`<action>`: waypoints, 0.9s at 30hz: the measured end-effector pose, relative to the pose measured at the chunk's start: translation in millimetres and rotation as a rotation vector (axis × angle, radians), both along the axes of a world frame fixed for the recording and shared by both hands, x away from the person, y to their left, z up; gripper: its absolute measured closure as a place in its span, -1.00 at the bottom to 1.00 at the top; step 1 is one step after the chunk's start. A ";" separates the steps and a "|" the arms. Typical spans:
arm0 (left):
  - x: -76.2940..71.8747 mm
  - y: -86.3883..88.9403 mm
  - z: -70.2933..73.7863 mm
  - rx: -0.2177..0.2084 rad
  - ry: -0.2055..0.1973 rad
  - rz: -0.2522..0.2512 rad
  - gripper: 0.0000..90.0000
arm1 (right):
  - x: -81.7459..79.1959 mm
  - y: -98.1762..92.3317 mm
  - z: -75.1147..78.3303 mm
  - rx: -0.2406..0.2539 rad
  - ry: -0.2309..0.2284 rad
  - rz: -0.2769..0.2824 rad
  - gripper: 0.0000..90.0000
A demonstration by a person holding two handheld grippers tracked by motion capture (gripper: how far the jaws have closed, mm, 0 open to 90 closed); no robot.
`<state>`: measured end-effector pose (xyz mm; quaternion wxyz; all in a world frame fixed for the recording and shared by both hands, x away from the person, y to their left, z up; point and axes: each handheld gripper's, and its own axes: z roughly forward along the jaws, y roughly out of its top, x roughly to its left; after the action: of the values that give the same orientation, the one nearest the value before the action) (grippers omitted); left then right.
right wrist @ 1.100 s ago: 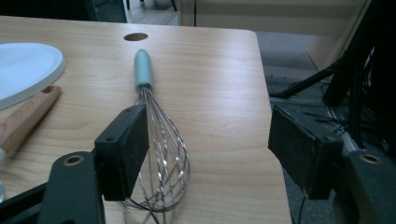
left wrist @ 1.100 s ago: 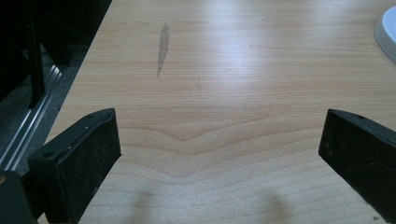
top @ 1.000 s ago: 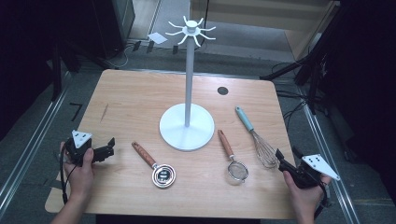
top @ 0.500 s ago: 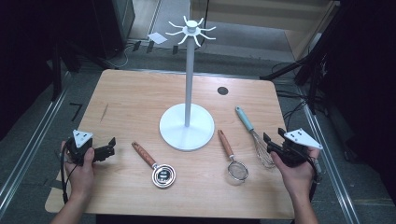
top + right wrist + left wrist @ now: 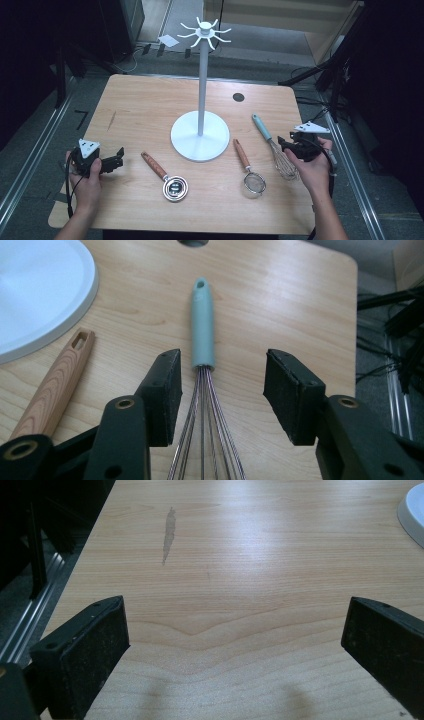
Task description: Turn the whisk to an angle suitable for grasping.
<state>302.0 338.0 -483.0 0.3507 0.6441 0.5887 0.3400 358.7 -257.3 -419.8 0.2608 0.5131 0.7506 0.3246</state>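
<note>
The whisk [image 5: 276,148] lies flat right of the white stand's base [image 5: 200,136], teal handle pointing away from you. Your right gripper [image 5: 220,390] straddles its wires, jaws just closing, not yet touching. Your left gripper [image 5: 116,160], left of that base, gapes empty above the table [image 5: 140,105].

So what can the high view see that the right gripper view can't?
High view alone: the stand's pole and hooks, the measuring cup, the strainer's mesh, the left gripper and both hands.

Right gripper view alone: up close, the right gripper jaws, which have just been closing, stand apart on either side of the whisk wires, not pressing them.

Both: the whisk, the strainer's wooden handle, the stand's white base, the table.
</note>
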 end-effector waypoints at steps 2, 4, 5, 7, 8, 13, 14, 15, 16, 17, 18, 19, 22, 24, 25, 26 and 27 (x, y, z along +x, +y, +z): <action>0.0 -0.1 0.0 0.000 0.000 -0.001 -1.00 | 5.8 2.8 -1.9 -0.009 0.030 0.003 0.22; 0.1 -0.2 -0.1 0.002 -0.002 -0.001 -1.00 | 11.7 5.5 -4.4 -0.019 0.071 0.017 0.27; 0.2 -0.2 -0.3 0.001 -0.004 -0.002 -1.00 | 15.9 6.7 -5.9 -0.029 0.098 0.023 0.28; 0.1 -0.2 -0.2 0.001 -0.003 -0.002 -1.00 | 22.0 7.7 -8.5 -0.036 0.137 0.022 0.31; 0.2 -0.3 -0.1 0.001 -0.002 -0.002 -1.00 | 28.9 8.1 -10.1 -0.022 0.186 0.013 0.35; 0.5 -0.6 -0.2 0.001 -0.003 -0.005 -1.00 | 42.7 11.5 -10.7 -0.012 0.249 0.012 0.41; 0.5 -0.7 -0.2 0.002 -0.003 -0.005 -1.00 | 49.6 13.3 -11.0 -0.008 0.280 0.014 0.42; 0.5 -0.7 -0.2 0.002 -0.003 -0.005 -1.00 | 49.6 13.3 -11.0 -0.008 0.280 0.014 0.42; 0.6 -0.7 -0.3 0.001 -0.003 -0.005 -1.00 | 55.4 15.2 -12.1 -0.011 0.307 0.012 0.44; 0.6 -0.6 -0.2 0.000 -0.003 -0.005 -1.00 | 55.4 15.2 -12.1 -0.011 0.307 0.012 0.44; 0.5 -0.5 -0.1 0.000 -0.002 -0.006 -1.00 | 62.1 17.3 -14.9 -0.014 0.336 0.015 0.44; 0.5 -0.5 -0.1 0.000 -0.002 -0.006 -1.00 | 65.2 18.4 -16.4 -0.025 0.344 0.014 0.44; 0.5 -0.5 -0.2 0.000 -0.002 -0.006 -1.00 | 71.0 19.9 -19.5 -0.034 0.363 0.012 0.44; 0.5 -0.5 -0.1 -0.001 -0.001 -0.006 -1.00 | 76.0 21.8 -21.4 -0.034 0.376 0.011 0.44; 0.6 -0.5 -0.1 -0.002 -0.001 -0.005 -1.00 | 80.0 23.9 -21.7 -0.044 0.383 0.019 0.44; 0.6 -0.5 -0.1 -0.002 -0.001 -0.005 -1.00 | 81.7 25.2 -21.5 -0.050 0.385 0.016 0.44; 0.6 -0.5 -0.1 -0.002 -0.001 -0.005 -1.00 | 81.7 25.2 -21.5 -0.050 0.385 0.016 0.44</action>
<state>302.5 337.5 -483.1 0.3525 0.6451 0.5872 0.3388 440.4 -232.1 -441.4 0.1225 0.5532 0.7985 0.2037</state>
